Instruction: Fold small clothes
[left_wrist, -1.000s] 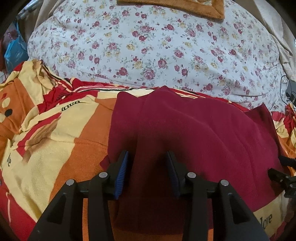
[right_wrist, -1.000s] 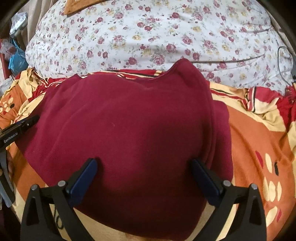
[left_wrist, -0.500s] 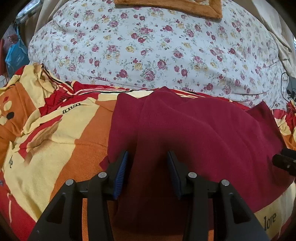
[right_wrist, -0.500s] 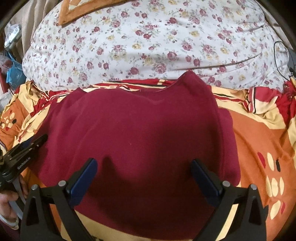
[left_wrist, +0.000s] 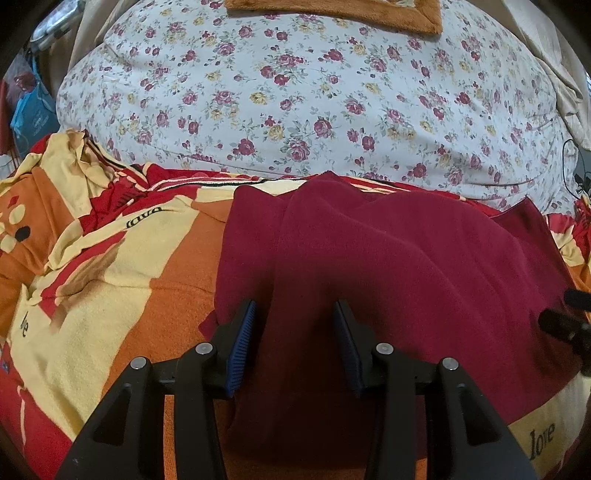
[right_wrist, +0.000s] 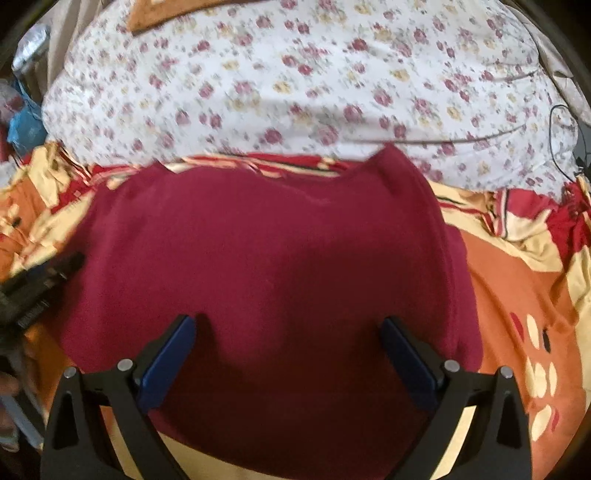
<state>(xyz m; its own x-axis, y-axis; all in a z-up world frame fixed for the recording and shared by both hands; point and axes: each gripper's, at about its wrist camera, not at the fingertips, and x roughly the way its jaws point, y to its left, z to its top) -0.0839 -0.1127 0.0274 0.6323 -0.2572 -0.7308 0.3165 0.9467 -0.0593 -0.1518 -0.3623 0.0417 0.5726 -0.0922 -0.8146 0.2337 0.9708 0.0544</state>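
Observation:
A dark red garment (left_wrist: 406, 266) lies spread on an orange, yellow and red blanket (left_wrist: 110, 295). My left gripper (left_wrist: 294, 306) hovers over the garment's left part, near its left edge. Its blue pads (left_wrist: 242, 343) stand apart, with cloth lying below them and nothing pinched. In the right wrist view the same garment (right_wrist: 266, 258) fills the middle. My right gripper (right_wrist: 288, 321) is wide open above its near part. Each gripper shows in the other's view: the right gripper (left_wrist: 565, 325) at the right edge, the left gripper (right_wrist: 40, 284) at the left edge.
A big white floral pillow (left_wrist: 314, 92) rises right behind the garment, with an orange-brown cloth (left_wrist: 332, 11) on top. A blue bag (left_wrist: 31, 114) sits at the far left and a black cable (right_wrist: 561, 122) at the far right. The blanket is rumpled at the left (left_wrist: 85, 155).
The right gripper has drawn back and up a little, so more of the garment shows in its view, which is blurred now. The left gripper has stayed put.

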